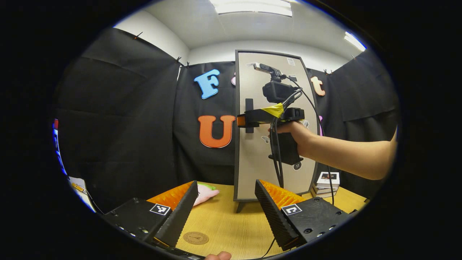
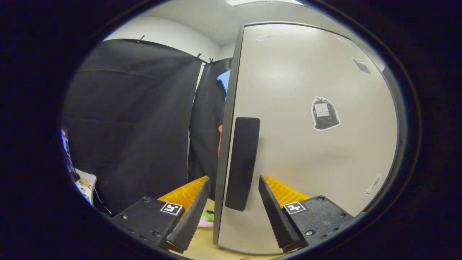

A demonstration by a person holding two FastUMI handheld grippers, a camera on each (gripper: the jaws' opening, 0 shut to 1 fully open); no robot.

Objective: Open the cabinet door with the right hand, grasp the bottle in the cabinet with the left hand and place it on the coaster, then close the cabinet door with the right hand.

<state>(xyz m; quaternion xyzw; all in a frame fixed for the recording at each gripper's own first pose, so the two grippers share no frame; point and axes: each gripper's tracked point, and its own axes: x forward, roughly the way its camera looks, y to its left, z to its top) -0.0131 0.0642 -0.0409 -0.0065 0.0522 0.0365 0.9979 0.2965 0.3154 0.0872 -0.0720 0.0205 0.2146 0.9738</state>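
Grey door (image 2: 306, 144) is shut, so the bottle inside is hidden from us. We hold the right claw (image 2: 234, 207) open astride the dark handle (image 2: 242, 162), ready to pull. Our left claw (image 1: 225, 209) waits open over the counter (image 1: 231, 224), near the coaster (image 1: 195, 238).

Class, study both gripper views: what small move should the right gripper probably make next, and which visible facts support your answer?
Probably close the right gripper on the door handle. In the right gripper view its open fingers straddle the handle's lower end without pressing it, and the cabinet door looks closed, so no bottle can be reached. The left gripper waits open above the table near the coaster.
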